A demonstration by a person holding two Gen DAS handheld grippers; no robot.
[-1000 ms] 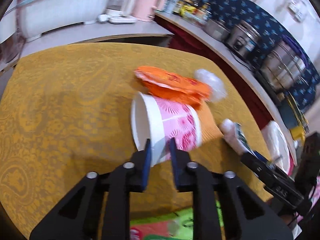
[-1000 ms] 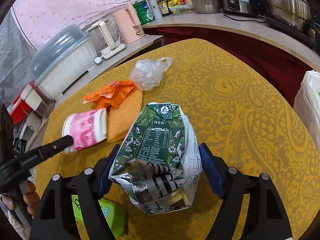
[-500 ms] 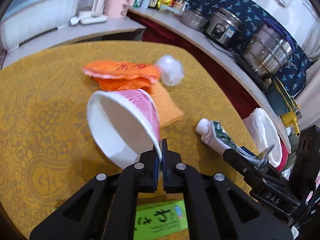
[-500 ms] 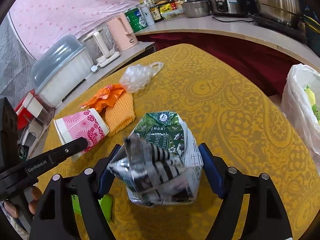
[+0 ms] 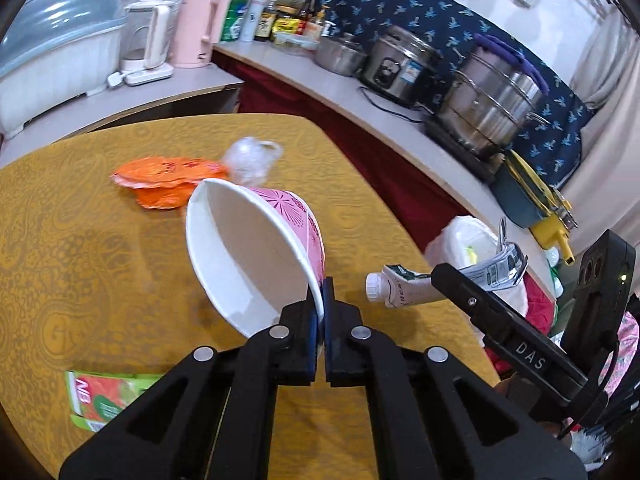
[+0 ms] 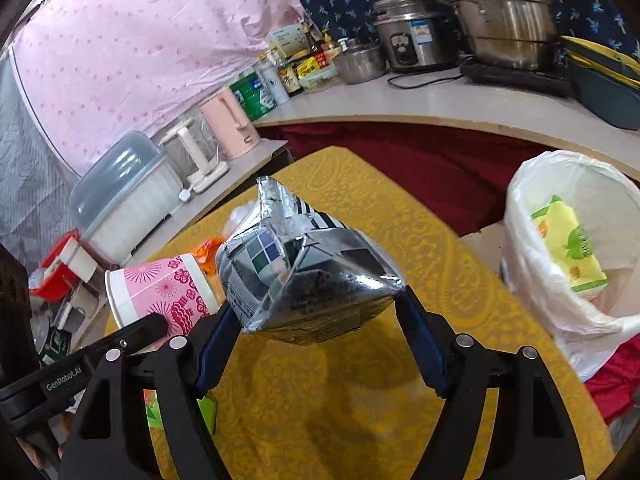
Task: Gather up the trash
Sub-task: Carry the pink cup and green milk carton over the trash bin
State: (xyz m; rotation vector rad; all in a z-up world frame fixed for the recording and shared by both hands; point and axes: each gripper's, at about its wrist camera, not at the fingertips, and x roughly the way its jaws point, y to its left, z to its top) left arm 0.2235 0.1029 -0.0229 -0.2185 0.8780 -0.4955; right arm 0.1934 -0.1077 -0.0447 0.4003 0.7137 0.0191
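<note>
Two pieces in hand; my left gripper [image 5: 322,300] pinches the paper cup [image 5: 256,256] by its rim at frame centre; my right gripper [image 6: 316,304] clamps the crushed carton [image 6: 304,272] wide; next I judge both go over the lined bin [image 6: 524,264], right of frame, then release.

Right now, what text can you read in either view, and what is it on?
"DAS": on the right gripper, seen from the left wrist.
"GenRobot.AI": on the left gripper, seen from the right wrist.
Print on the carton, green packet, trash bag contents, and shelf bottles: too small or blurred.
</note>
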